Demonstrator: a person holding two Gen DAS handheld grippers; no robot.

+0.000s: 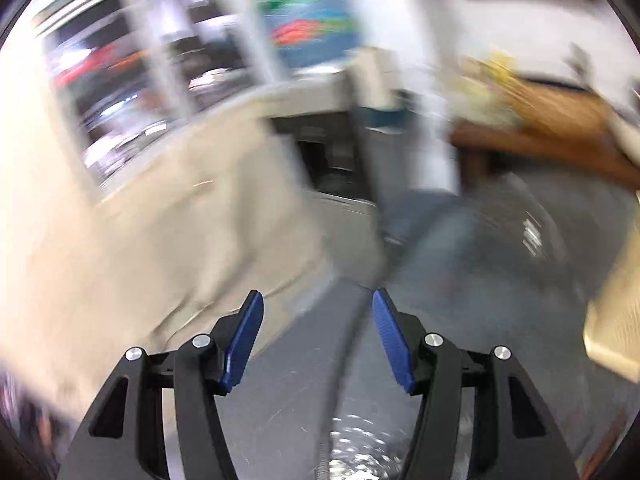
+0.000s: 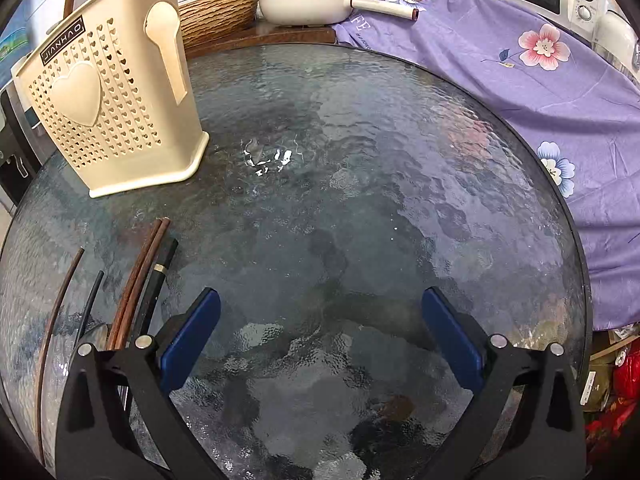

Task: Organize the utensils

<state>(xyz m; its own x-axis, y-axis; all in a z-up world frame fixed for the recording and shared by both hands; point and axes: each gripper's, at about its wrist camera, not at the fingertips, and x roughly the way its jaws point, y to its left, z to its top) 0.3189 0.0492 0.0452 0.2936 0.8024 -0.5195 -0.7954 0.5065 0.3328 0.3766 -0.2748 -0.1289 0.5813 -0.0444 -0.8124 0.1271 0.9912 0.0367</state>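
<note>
Textured glass counter [image 2: 360,168] carries a cream holder [image 2: 112,92] upright at far left, with chopsticks [image 2: 136,280] lying loose near it, just left of the right tongs [image 2: 320,336]. Right tongs released, empty. Left tongs [image 1: 318,340] released, empty; view blurred.

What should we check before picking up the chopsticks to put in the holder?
1. Right tool open with nothing in it: ok.
2. Left tool open with nothing in it: ok.
3. Chopsticks lying on the glass table, near the right tool: ok.
4. Cream holder standing upright: ok.
5. Holder's inside free: cannot tell, its top is hidden.
6. Left view sharp enough to aim: not ok, blurred.
</note>
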